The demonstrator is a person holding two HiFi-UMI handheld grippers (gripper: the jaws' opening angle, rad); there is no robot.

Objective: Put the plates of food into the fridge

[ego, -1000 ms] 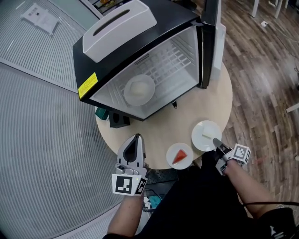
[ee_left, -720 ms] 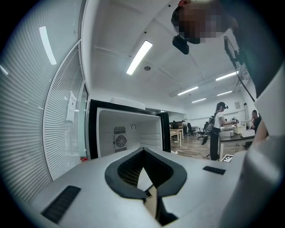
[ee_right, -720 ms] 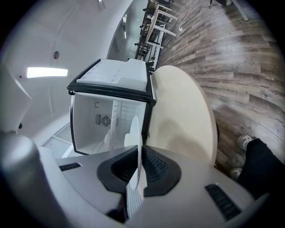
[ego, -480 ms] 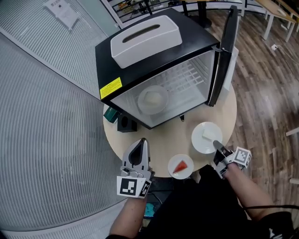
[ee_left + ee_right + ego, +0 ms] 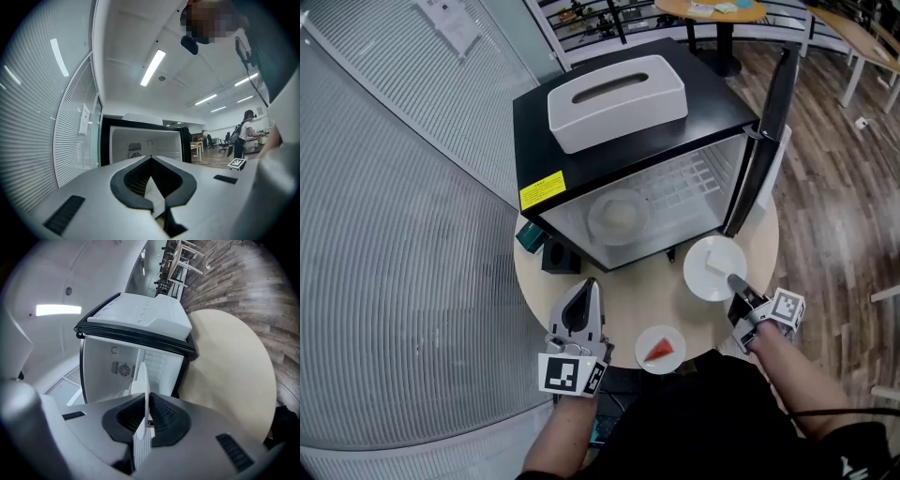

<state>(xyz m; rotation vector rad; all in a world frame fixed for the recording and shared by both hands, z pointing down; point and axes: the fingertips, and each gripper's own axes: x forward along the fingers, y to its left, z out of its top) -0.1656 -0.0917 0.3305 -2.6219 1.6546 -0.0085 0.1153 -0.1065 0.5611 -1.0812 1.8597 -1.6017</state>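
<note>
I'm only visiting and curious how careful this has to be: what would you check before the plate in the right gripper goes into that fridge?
1. Is the fridge door open wide? Ok.
2. Is the right gripper shut on the rim of the white plate? Ok.
3. Is there food on that plate? Ok, a pale piece lies on it.
4. Is there free shelf space? Ok, the rack is bare beside the plate already inside.
5. Is the left gripper out of the path? Ok, it is shut, empty and near the front edge of the table.
6. Are all plates stored? Not ok, the plate with red food sits on the table.
</note>
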